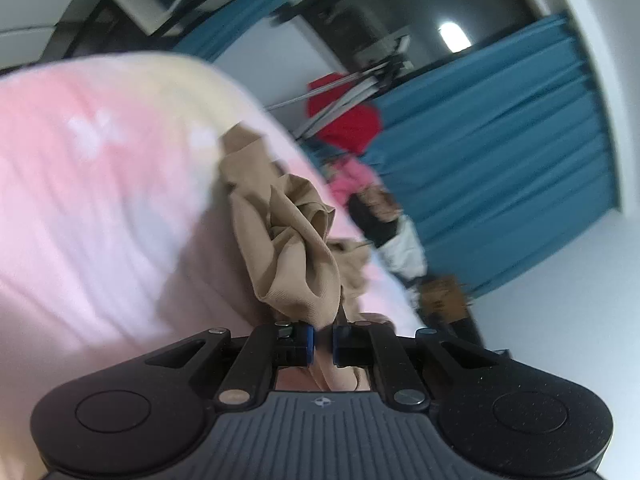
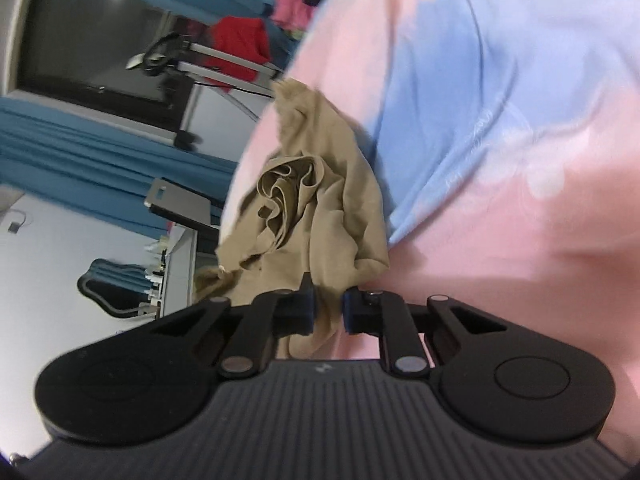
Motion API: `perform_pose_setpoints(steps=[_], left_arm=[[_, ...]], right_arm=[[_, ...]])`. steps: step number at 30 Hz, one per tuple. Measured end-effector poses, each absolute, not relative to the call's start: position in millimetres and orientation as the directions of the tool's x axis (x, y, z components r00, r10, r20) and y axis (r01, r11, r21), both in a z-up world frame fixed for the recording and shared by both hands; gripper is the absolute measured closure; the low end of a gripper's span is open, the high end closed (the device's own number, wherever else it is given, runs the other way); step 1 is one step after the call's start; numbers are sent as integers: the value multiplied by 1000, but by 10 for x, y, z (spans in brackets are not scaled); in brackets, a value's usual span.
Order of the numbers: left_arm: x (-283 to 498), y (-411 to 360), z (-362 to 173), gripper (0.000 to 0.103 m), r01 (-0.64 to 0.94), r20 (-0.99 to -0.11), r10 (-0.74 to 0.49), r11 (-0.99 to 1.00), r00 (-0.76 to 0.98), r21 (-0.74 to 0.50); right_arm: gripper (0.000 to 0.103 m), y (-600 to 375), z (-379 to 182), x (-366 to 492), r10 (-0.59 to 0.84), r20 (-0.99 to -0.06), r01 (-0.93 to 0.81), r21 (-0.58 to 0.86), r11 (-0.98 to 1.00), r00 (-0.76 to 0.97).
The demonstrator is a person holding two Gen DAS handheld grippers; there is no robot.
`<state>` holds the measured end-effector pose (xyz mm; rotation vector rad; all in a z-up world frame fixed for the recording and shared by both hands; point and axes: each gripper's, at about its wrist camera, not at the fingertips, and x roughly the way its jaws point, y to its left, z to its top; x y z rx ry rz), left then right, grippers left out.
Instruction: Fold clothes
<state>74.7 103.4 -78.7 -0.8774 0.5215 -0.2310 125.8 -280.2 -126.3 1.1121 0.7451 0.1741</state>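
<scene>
Both claws have hold of the same tan garment (image 1: 288, 236), and it is anything but folded. It hangs in a crumpled bunch over the pink bedspread (image 1: 100, 200), with loose loops and ruffles of thin cloth gathered in the middle.

In the left wrist view, the left claw (image 1: 323, 343) is clamped tight on an edge of the tan garment, with a strip of the fabric passing down between the blue pads (image 1: 309, 342). In the right wrist view, the right claw (image 2: 329, 314) pinches another part of the garment (image 2: 320, 208) the same way, its jaws nearly together with cloth between them.

By my read there is no flat panel or clean crease anywhere, so this piece needs spreading and squaring up on the bedspread, which turns pale blue (image 2: 460, 92) beyond the garment in the right view. Whether it is being lifted to shake out or carried somewhere, the pictures don't settle.

Both views are tilted hard and streaked with blur, with the claws pointing along the bedspread towards the garment's far end. Beyond the bedspread's edge sit a red cloth (image 1: 348, 116) on a metal stand and a heap of other clothes (image 1: 372, 196) against blue curtains (image 1: 500, 140), so more laundry may remain.
</scene>
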Motion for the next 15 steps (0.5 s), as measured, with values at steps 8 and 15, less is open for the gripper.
perform_pose_setpoints(steps=[8, 15], left_arm=[[267, 999, -723, 95, -42, -370, -434, 600, 822, -799], [25, 1100, -849, 95, -96, -406, -445, 570, 798, -816]], right_arm=[[87, -2923, -1268, 871, 506, -489, 263, 851, 453, 710], [87, -2956, -1345, 616, 545, -500, 278, 854, 440, 673]])
